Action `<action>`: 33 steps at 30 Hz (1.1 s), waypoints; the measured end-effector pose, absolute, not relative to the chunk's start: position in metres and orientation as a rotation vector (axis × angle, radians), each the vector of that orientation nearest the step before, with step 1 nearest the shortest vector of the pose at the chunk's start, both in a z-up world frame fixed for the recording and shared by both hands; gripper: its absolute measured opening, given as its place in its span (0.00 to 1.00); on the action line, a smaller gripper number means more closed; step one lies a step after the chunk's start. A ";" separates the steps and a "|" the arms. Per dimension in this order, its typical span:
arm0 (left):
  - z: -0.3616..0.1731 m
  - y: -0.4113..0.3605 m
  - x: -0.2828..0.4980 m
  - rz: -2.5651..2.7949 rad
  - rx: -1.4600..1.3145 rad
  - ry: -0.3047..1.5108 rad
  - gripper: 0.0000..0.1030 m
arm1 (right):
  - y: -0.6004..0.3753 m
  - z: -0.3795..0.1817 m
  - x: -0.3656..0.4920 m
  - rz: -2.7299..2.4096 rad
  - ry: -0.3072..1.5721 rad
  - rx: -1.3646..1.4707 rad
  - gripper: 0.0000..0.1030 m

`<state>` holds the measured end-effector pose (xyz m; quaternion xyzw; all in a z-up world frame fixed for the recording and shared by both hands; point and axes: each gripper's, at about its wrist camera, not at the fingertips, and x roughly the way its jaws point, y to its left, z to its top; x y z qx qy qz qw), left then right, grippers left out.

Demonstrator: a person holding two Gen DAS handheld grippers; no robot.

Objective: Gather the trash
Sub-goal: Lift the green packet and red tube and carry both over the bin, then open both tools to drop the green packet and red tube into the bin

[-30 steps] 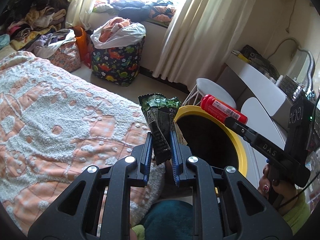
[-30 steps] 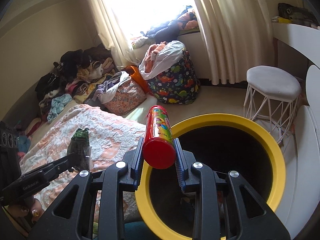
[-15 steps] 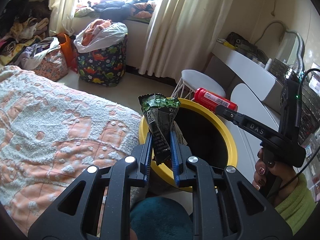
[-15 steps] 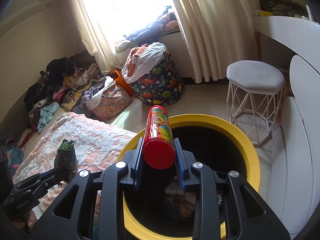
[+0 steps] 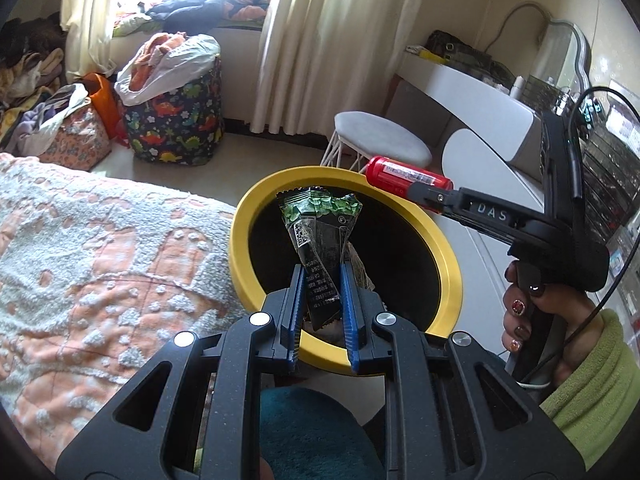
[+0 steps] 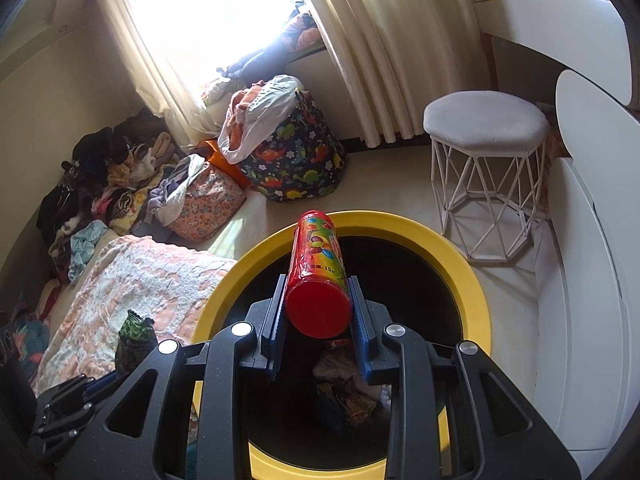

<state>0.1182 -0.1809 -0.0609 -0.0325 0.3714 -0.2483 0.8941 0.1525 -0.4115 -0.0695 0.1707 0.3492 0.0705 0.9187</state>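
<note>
Shift since earlier view: both grippers now sit further over the round yellow-rimmed black bin (image 5: pixel 448 264); before, its mouth lay off to the right of the left gripper and only partly under the right one.
Left gripper (image 5: pixel 320 276): nearly closed, blue pads pinching the lower part of a crumpled green and black foil snack wrapper (image 5: pixel 320 232), which stands upright above the jaws.
Why held so: the wrapper hangs over the near side of the bin's mouth, so parting the jaws would likely drop it inside.
Right gripper (image 6: pixel 318 300): part closed, clamped on the sides of a red cylindrical candy tube with a colourful printed label (image 6: pixel 318 264).
Tube's pose: lying along the fingers, red cap toward the camera, far end reaching to the far rim, its body over the dark opening.
Bin contents: crumpled wrappers (image 6: pixel 344 388) lie at the bottom.
Beside the bin: bed with a peach and white textured blanket (image 5: pixel 100 264) touches its left side.
Further off: white wire-legged stool with a grey cushion (image 6: pixel 486 168), then a dinosaur-print fabric basket (image 6: pixel 296 164) by the cream curtains (image 6: pixel 380 40).
Stage, as I judge it: carrying is about done; release remains.
</note>
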 end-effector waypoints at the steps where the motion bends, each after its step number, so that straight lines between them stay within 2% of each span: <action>1: -0.063 -0.184 0.119 -0.521 -0.062 0.775 0.12 | -0.413 -0.071 0.153 0.144 0.725 0.358 0.26; 17: -0.094 -0.224 0.145 -0.569 -0.002 0.883 0.12 | -0.426 -0.088 0.162 0.124 0.800 0.415 0.26; 21: -0.100 -0.231 0.152 -0.561 0.023 0.902 0.16 | -0.425 -0.091 0.165 0.130 0.828 0.416 0.28; 23: -0.101 -0.233 0.152 -0.558 0.026 0.905 0.18 | -0.425 -0.093 0.166 0.128 0.841 0.417 0.32; 24: -0.102 -0.232 0.153 -0.556 0.027 0.908 0.21 | -0.425 -0.093 0.166 0.127 0.846 0.417 0.33; 27: -0.103 -0.230 0.153 -0.549 0.022 0.912 0.41 | -0.425 -0.094 0.166 0.124 0.856 0.420 0.39; 29: -0.103 -0.228 0.154 -0.539 0.015 0.912 0.46 | -0.426 -0.092 0.165 0.121 0.859 0.423 0.46; 31: -0.102 -0.225 0.155 -0.526 0.007 0.913 0.61 | -0.426 -0.090 0.164 0.113 0.860 0.421 0.50; 33: -0.100 -0.222 0.155 -0.523 -0.003 0.910 0.67 | -0.426 -0.087 0.161 0.109 0.857 0.420 0.52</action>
